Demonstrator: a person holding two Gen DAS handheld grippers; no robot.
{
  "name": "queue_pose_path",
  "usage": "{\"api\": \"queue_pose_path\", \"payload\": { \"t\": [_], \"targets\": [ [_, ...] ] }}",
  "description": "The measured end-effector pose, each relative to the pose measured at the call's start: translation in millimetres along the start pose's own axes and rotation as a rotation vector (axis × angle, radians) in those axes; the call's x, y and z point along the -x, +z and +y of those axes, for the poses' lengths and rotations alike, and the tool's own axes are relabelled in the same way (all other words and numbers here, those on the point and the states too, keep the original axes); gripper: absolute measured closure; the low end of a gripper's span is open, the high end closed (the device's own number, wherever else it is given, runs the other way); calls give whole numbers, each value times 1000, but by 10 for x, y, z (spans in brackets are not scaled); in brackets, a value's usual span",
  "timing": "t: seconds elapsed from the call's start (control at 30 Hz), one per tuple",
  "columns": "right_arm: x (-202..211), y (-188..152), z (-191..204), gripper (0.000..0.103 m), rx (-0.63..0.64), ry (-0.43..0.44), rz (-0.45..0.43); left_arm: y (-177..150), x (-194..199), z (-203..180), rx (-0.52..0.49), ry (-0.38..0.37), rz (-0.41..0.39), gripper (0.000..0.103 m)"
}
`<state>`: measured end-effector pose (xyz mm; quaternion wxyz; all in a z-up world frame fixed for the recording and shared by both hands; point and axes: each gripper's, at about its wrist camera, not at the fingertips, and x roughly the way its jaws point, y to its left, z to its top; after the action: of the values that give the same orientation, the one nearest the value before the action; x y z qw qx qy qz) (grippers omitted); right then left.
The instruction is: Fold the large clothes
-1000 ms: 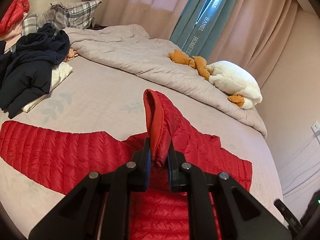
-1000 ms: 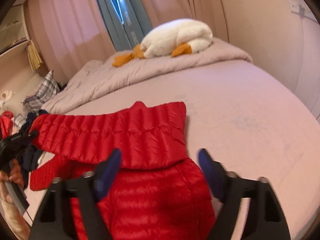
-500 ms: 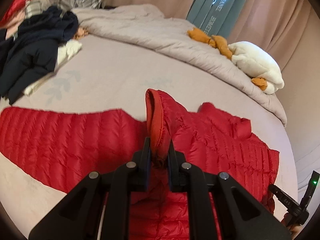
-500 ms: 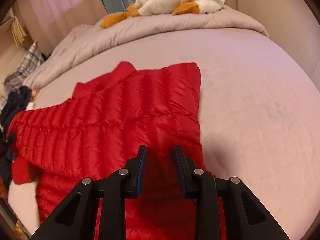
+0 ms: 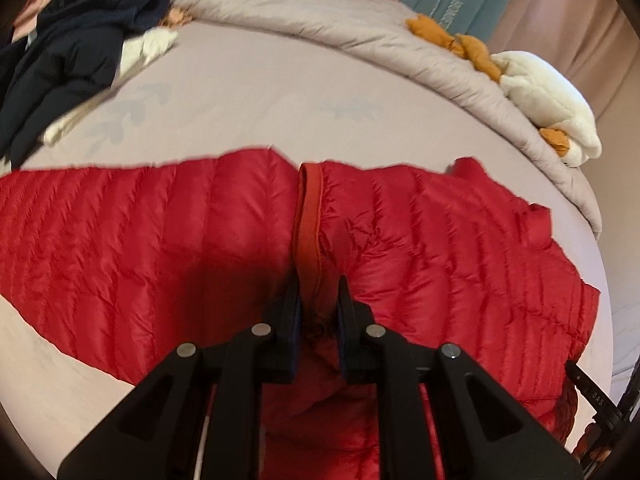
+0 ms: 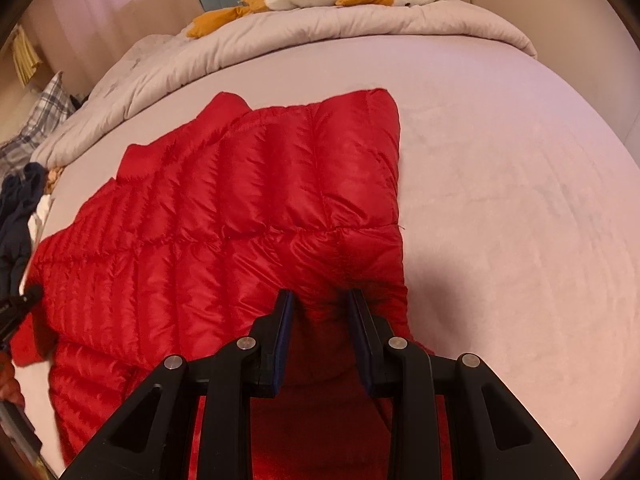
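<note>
A red quilted down jacket [image 5: 440, 240] lies spread on the bed, one sleeve [image 5: 120, 240] stretched to the left. My left gripper [image 5: 318, 284] pinches that jacket's upright cuff band [image 5: 310, 200] low over the body; its jaws are just opening and the cuff is still between the pads. In the right wrist view the jacket [image 6: 240, 200] has one part folded over itself. My right gripper [image 6: 320, 294] is shut on a bunched fold of fabric near the jacket's right edge.
The pinkish-grey bed sheet [image 6: 500, 200] surrounds the jacket. A rumpled duvet [image 5: 320, 12] and a white plush goose [image 5: 548, 96] lie along the far side. A pile of dark clothes [image 5: 72, 40] sits at the far left, and a plaid pillow [image 6: 36, 128] beyond it.
Both grippers have come down close to the jacket. The left one lowered the held cuff onto the jacket body. The right jaws went from wide open to shut on the jacket's fabric.
</note>
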<state>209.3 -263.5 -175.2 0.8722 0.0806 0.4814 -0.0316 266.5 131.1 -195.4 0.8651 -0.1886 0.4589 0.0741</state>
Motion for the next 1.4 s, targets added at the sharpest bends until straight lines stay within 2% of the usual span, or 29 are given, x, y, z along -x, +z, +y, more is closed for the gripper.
{"api": "queue_pose_path", "payload": {
  "t": [0.17,0.27,0.37,0.43,0.5,0.6,0.67,0.73,0.8,0.87,0.9,0.97,1.0,1.13,1.23,1.3,1.4],
  "targets": [
    [-61,60,24,72,5,-6,8,-64,-122,53,26,3,28,83],
    [-59,70,15,72,-1,-8,12,-37,-136,119,85,-23,61,79],
    [-62,104,-1,72,-3,-12,16,-15,-72,166,121,-49,71,72],
    [-65,116,15,72,1,-20,18,-15,7,184,134,-54,78,50],
    [-47,122,38,72,5,-41,18,-25,135,226,166,-58,68,33],
    [-11,128,85,70,16,-63,19,-24,420,283,188,-81,23,29],
    [43,129,111,61,16,-56,25,-15,662,324,198,-109,-15,21],
    [190,122,68,52,-9,-3,25,-31,943,374,217,-135,-64,3],
    [430,121,85,43,-14,78,-11,-59,1234,429,239,-173,-117,0],
    [707,111,134,29,12,109,-73,-96,1557,456,240,-187,-172,0],
    [878,97,168,26,30,117,-113,-108,1664,450,237,-182,-195,0],
    [1180,43,204,6,55,148,-182,-182,1928,423,222,-147,-255,0],
    [1350,15,232,1,65,169,-212,-232,2059,401,200,-116,-284,0],
    [1886,-112,354,1,122,246,-338,-385,2318,346,128,-56,-324,0],
    [2147,-166,508,1,159,266,-416,-544,2440,368,94,-52,-338,0],
    [2309,-245,584,1,179,273,-467,-659,2499,417,63,-22,-359,0],
    [2508,-403,646,1,208,280,-523,-794,2523,616,89,20,-379,0]
  ]
}}
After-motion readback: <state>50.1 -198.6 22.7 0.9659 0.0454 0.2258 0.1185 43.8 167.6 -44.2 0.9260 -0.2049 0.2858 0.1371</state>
